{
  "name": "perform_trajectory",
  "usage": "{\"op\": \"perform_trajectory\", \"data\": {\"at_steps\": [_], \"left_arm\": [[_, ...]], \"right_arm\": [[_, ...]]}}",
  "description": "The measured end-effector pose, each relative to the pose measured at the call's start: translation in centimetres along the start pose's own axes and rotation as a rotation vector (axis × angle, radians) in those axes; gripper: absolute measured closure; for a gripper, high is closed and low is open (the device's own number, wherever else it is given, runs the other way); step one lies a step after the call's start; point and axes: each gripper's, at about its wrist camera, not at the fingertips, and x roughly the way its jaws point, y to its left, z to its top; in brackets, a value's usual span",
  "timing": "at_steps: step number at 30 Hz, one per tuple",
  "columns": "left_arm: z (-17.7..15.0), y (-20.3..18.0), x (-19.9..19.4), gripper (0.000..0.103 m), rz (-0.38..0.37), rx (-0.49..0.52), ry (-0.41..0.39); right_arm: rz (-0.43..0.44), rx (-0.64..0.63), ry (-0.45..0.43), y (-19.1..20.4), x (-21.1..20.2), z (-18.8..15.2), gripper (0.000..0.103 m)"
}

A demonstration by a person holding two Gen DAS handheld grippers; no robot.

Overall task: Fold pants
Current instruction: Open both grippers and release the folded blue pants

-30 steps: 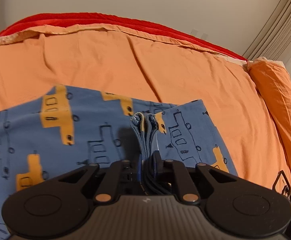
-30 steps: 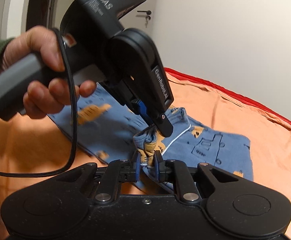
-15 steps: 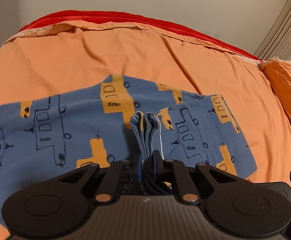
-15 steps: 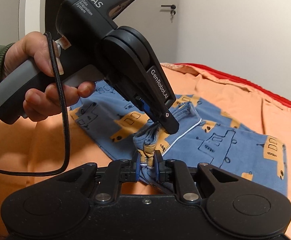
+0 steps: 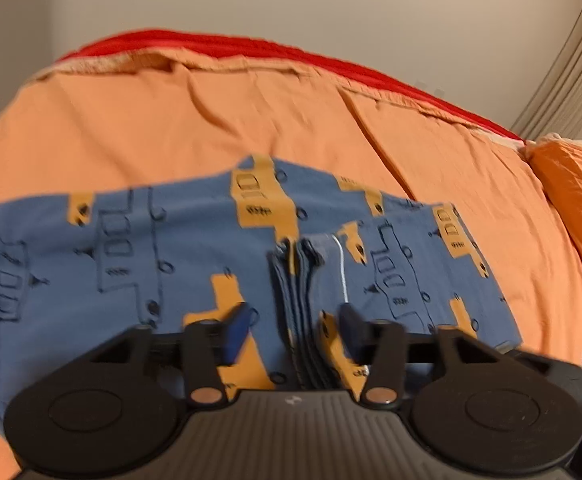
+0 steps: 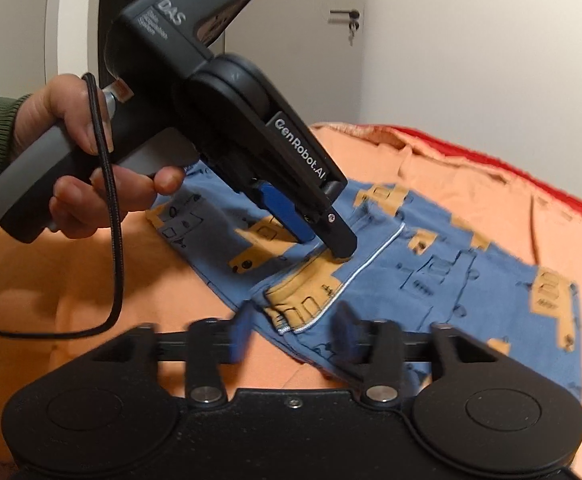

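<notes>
Right tool (image 6: 291, 336) and left tool (image 5: 293, 330), jaws opening, straddle the bunched waistband of the patterned pants (image 5: 131, 264), pads clear of it. Pants lie folded on the orange bed (image 5: 211, 128): soft, light, limp; grasp at edge layers.

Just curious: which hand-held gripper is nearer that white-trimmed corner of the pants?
Right. The corner lies between the right hand-held gripper's opening jaws; the left hand-held gripper, also opening, sits farther up the fold.

Both wrist views close, angled down, perhaps sharing the pants (image 5: 139, 248).
</notes>
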Motion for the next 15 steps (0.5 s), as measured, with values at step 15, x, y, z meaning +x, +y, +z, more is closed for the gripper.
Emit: {"op": "perform_trajectory", "data": {"at_steps": [15], "left_arm": [[0.1,-2.8,0.0,0.000,0.249,-0.007,-0.113]], "right_arm": [[-0.393,0.020,-0.078,-5.1,-6.0,-2.2,0.001]]}}
